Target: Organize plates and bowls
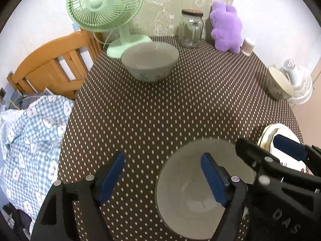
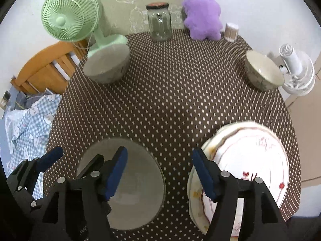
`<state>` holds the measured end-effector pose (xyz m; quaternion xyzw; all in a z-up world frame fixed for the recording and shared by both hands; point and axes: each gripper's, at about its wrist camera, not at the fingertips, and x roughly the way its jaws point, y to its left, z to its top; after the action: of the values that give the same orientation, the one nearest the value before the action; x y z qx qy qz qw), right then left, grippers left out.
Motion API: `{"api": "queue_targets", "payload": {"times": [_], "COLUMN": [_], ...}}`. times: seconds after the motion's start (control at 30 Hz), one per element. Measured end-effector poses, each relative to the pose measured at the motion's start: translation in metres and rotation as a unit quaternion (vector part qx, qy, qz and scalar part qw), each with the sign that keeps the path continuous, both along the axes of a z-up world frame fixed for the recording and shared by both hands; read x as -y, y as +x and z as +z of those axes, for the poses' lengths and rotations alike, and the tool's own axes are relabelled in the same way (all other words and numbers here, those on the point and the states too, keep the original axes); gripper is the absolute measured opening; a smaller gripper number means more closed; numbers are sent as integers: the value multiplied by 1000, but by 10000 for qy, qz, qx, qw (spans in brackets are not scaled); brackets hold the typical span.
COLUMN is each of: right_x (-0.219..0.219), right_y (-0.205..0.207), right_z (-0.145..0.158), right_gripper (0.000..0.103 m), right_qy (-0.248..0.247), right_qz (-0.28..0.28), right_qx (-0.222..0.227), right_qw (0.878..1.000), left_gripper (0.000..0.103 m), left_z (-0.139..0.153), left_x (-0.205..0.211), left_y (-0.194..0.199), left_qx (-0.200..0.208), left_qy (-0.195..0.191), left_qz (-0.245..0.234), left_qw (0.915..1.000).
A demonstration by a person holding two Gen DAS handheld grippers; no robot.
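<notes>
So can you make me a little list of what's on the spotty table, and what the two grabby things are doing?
table cover: brown cloth with white dots
near bowl: grey round bowl, upright, empty
far bowls: grey bowl by the green fan; cream bowl at the right edge
plates: white plates with red trim, stacked
back row: clear glass jar, purple plush toy
left gripper: fingers open, one over the near bowl, holding nothing
right gripper: fingers open, holding nothing

Raised letters "DAS" readable on black body of right gripper; nothing else legible.
</notes>
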<state>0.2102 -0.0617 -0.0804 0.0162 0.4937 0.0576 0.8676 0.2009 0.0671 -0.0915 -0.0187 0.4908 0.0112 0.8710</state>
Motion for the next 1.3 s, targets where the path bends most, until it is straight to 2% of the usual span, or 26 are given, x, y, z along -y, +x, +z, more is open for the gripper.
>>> {"api": "queue_targets", "payload": {"times": [0.13, 0.37, 0.6, 1.0, 1.3], "right_x": [-7, -20, -40, -73, -87], "right_y": [11, 45, 79, 142, 185], "right_z": [12, 29, 39, 35, 13], "right_gripper": [79, 79, 79, 79, 76], "right_qy": [6, 195, 89, 98, 81], "right_qz": [81, 138, 258, 366, 295], "right_qx": [175, 398, 610, 737, 652], "right_qw": [9998, 9989, 9978, 9966, 9974], "left_gripper": [81, 83, 83, 82, 74], "left_z": [9, 20, 23, 15, -7], "left_x": [-6, -22, -42, -70, -77], "left_y": [12, 44, 80, 133, 165], "left_qx": [115, 311, 433, 581, 472], "left_qy": [-24, -54, -20, 120, 131], "left_qz": [-1, 74, 196, 476, 533], "left_qw": [9999, 9995, 9989, 9971, 9974]}}
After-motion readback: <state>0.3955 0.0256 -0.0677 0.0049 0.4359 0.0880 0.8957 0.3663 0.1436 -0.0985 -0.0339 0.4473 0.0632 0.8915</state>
